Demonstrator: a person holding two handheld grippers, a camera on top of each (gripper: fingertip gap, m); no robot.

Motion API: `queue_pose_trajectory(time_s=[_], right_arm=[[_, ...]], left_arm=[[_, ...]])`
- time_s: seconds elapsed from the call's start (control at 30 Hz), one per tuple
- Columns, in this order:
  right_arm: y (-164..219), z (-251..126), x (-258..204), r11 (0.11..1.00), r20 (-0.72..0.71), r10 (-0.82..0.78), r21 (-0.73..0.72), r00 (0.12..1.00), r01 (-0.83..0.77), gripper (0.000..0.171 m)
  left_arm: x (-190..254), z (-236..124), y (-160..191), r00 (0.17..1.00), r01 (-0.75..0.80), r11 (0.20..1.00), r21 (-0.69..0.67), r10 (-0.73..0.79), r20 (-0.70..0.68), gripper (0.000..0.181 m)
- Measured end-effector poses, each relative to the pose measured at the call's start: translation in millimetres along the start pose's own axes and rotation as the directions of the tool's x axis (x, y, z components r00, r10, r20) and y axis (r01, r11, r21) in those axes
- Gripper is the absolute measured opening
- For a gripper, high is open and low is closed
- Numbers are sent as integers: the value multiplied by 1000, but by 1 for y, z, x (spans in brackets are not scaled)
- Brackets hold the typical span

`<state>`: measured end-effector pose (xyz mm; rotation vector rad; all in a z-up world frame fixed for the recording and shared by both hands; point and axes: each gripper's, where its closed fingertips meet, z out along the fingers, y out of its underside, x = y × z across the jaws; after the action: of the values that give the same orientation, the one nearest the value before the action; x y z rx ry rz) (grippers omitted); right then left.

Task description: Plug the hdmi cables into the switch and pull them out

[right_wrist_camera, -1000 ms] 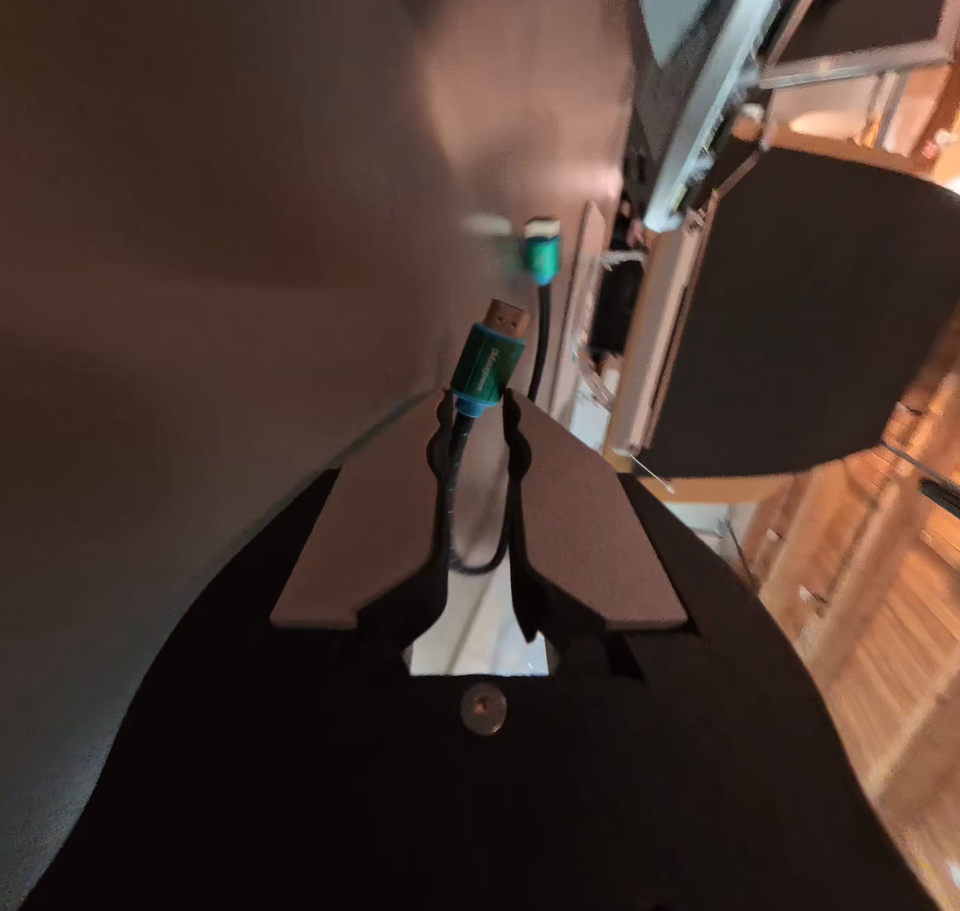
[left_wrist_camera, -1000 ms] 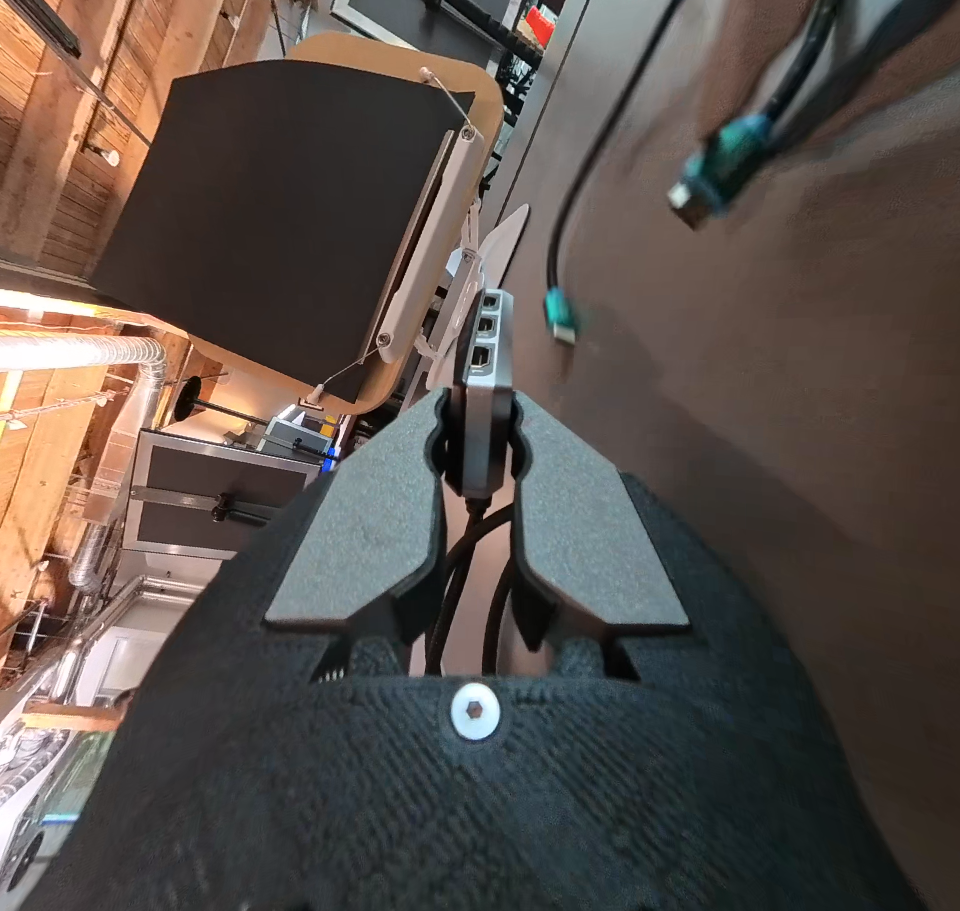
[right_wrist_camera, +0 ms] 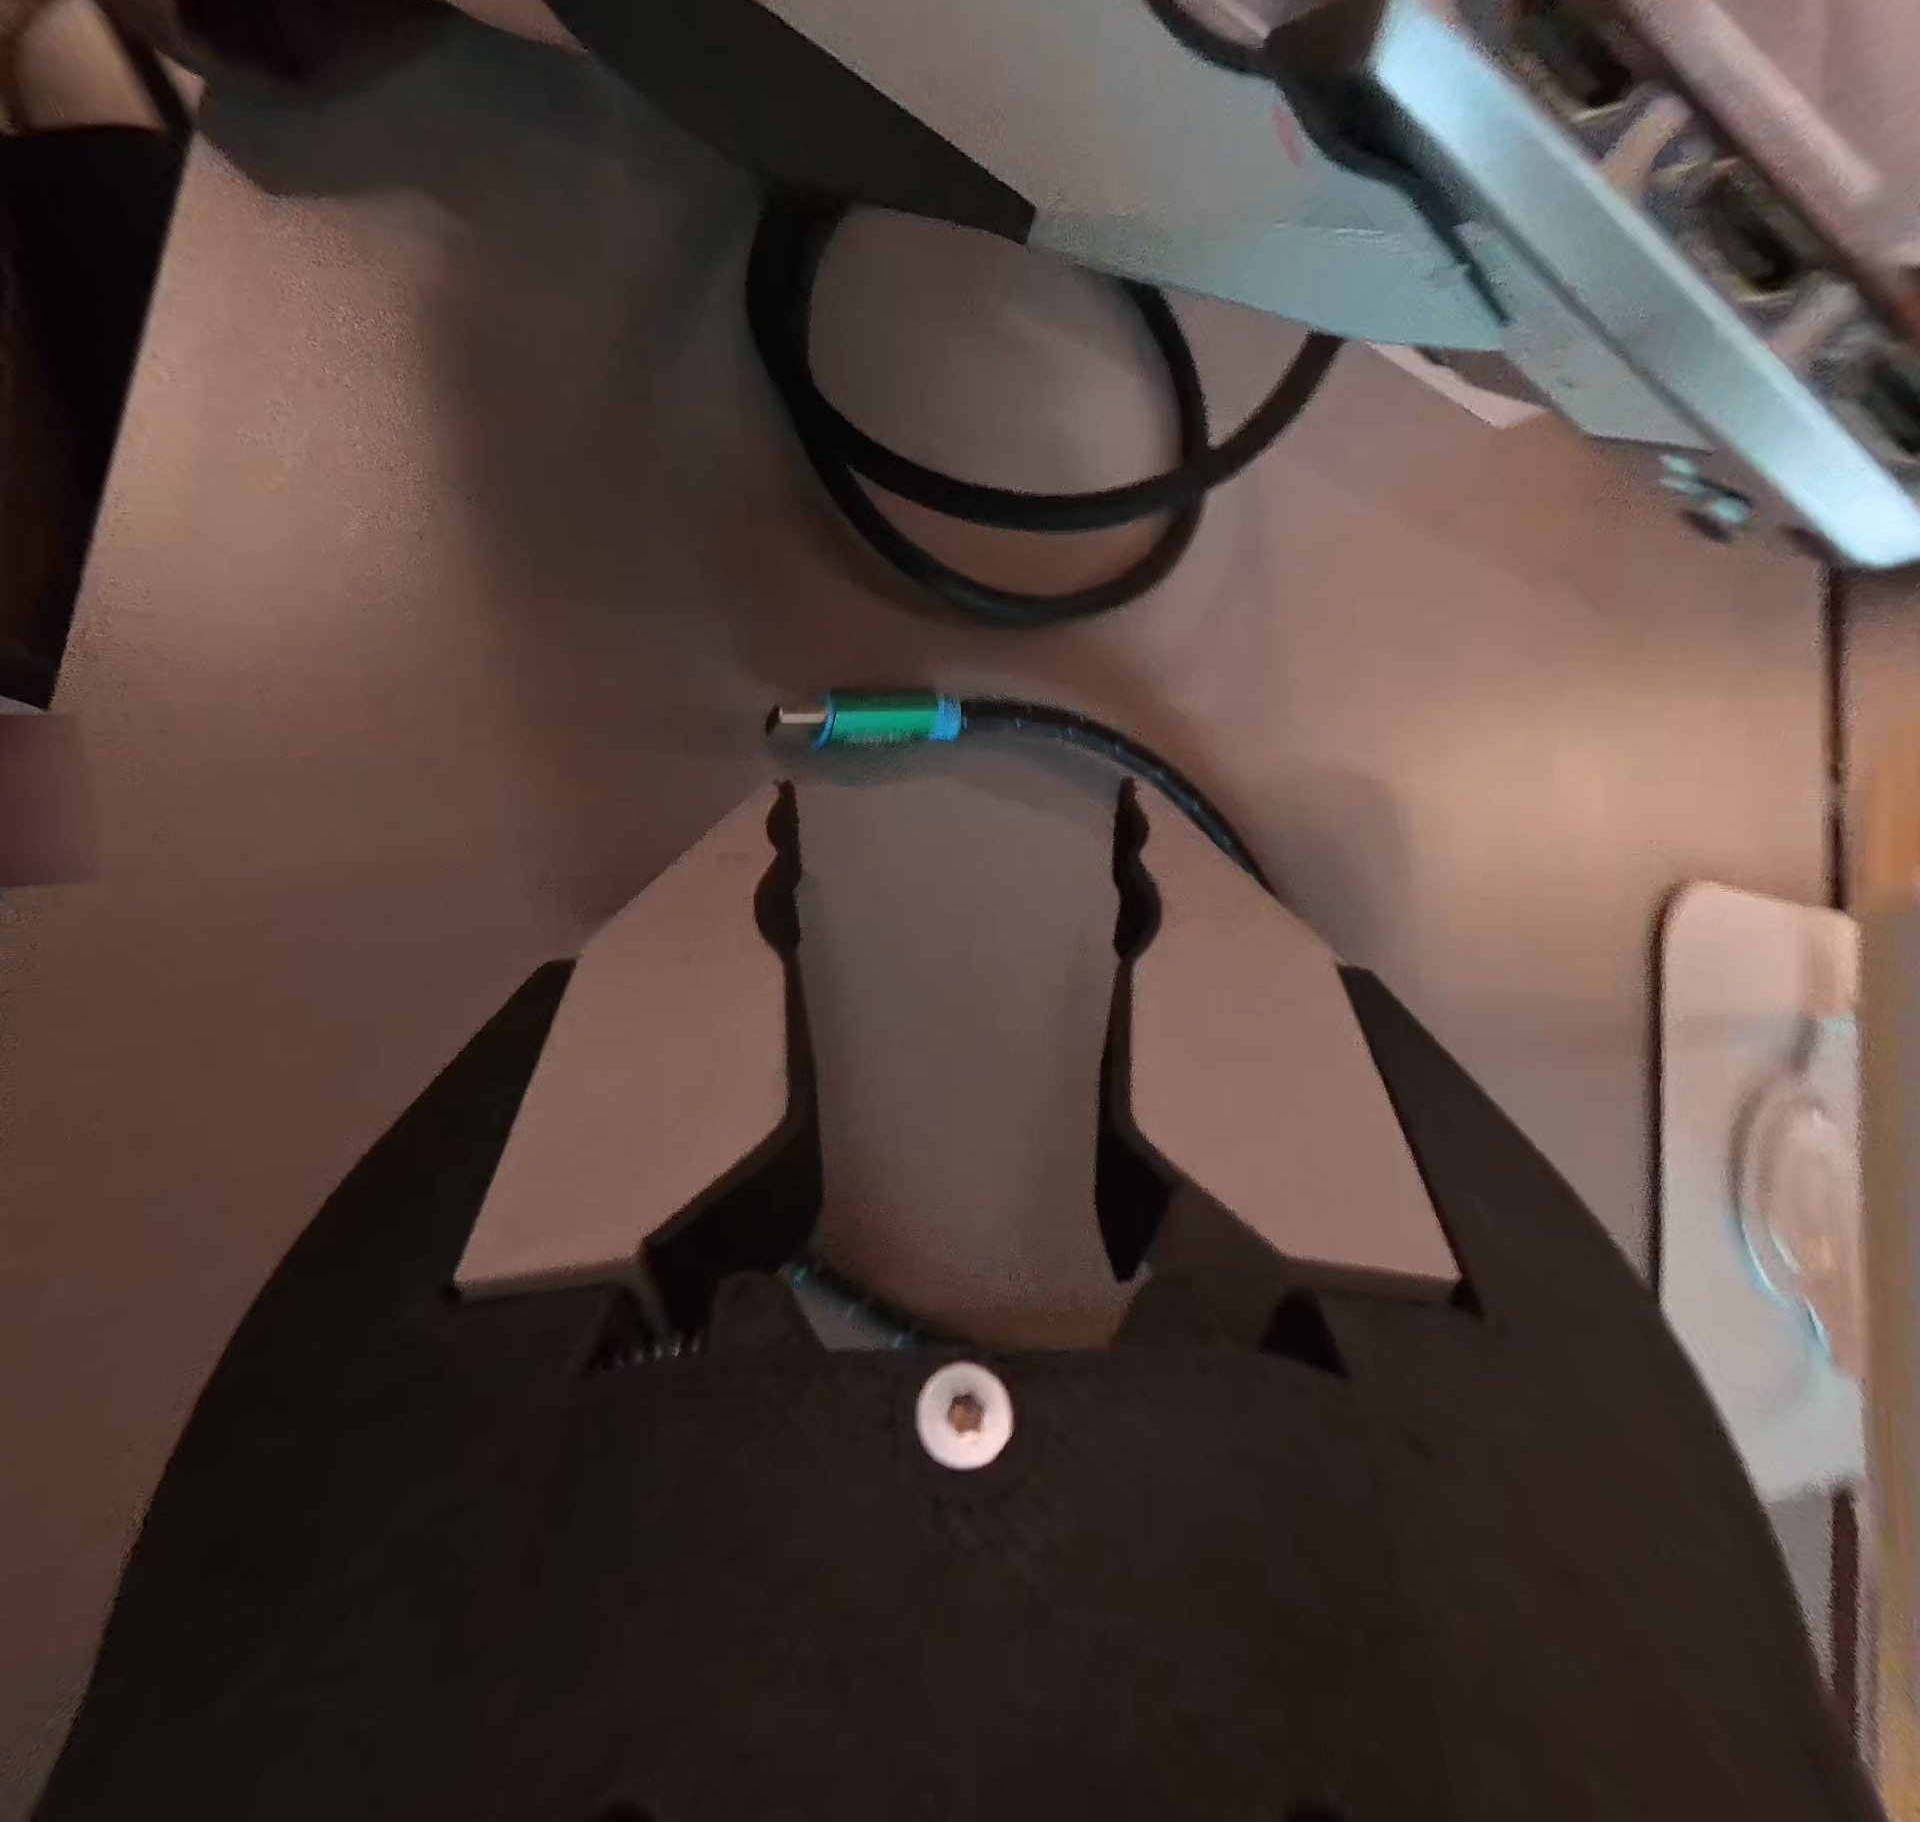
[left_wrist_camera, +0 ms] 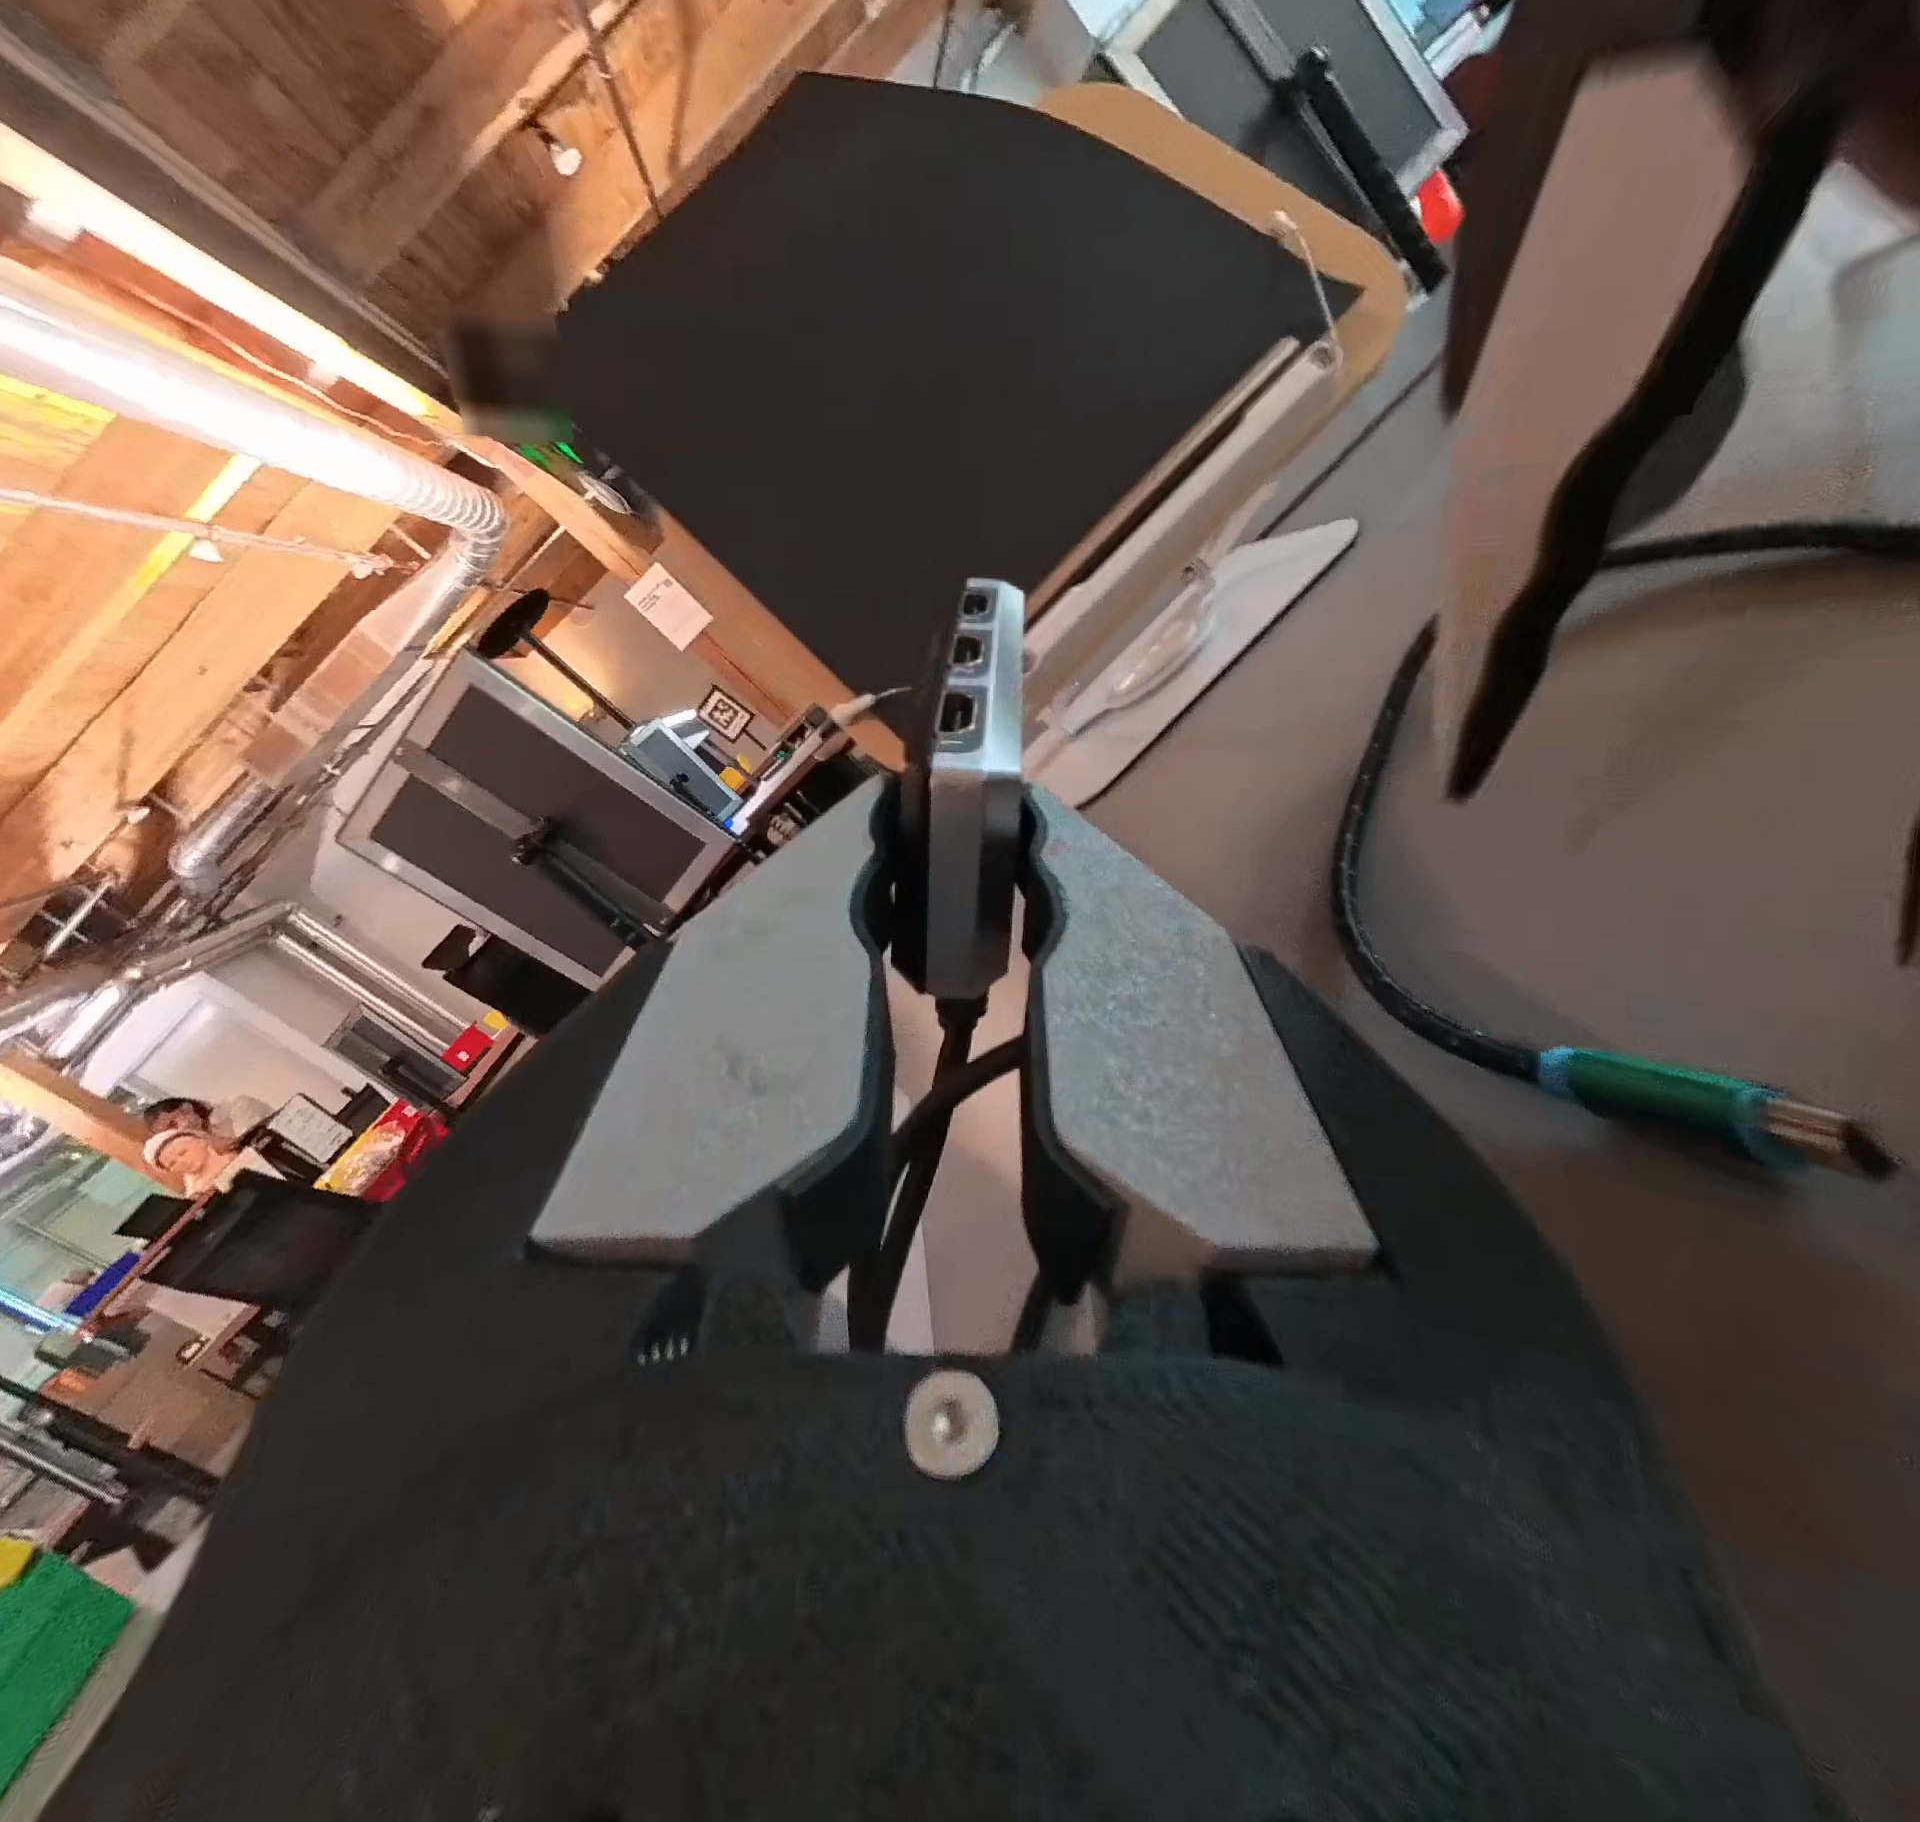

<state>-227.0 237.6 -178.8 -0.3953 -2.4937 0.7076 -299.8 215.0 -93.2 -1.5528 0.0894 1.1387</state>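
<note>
left tongs: our left gripper is clenched on the switch, a slim grey box gripped by its flat faces and held clear of the table.
switch ports: we count three sockets along the edge of the switch that faces away from us, and all three show empty.
switch lead: a black lead leaves the near end of the switch and drops between the fingers toward the table.
right tongs: our right gripper is released, jaws wide apart and gripping nothing, hovering over the table just short of the plug.
plug: the green plug lies flat on the table, below and to the right of the switch in the left wrist view, metal tip bare, its braided cable curving away under one right finger.
second cable: a black loop lies on the table just beyond the plug, under the switch; we cannot tell what it belongs to.
progress: we judge nothing is plugged in at present. whether this plug awaits insertion or has just been pulled, we cannot tell.
left to do: grasp the plug, line it up with a socket, push home, pull out.
surroundings: a white stand base and a dark panel sit beyond the switch.
obstacles: the plug lies flat, so the grip must come from above. the loop crowds the space near it.
</note>
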Motion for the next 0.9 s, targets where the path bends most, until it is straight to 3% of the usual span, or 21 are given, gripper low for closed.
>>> queue_pose_trajectory(time_s=[0.13, 0.27, 0.4, 0.57, 0.77, 0.9], right_arm=[[-2, 32, 0, 997, 166, -64, -40, 984, 72, 70], [1, 42, -17, 991, 377, -82, -66, 923, 114, 60], [-1, 48, -18, 988, 476, -33, -114, 879, 99, 60], [2, 54, 1, 984, 445, 78, -178, 892, 3, 32], [24, 47, 21, 929, 299, 352, -226, 887, -292, 32], [37, 36, 25, 838, 249, 542, -235, 802, -493, 32]], left_arm=[[-4, -2, 1, 1000, 19, 1000, 4, -19, 7, 19], [-1, -1, 2, 1000, 17, 1000, -3, -17, -8, 19], [-4, -1, 1, 999, 34, 999, 1, -34, -1, 19], [-9, -3, 2, 999, 43, 999, 4, -43, 22, 19], [-12, -3, 2, 998, 49, 999, -1, -49, 33, 19], [7, 4, 11, 999, -38, 998, -58, 36, -37, 18]])
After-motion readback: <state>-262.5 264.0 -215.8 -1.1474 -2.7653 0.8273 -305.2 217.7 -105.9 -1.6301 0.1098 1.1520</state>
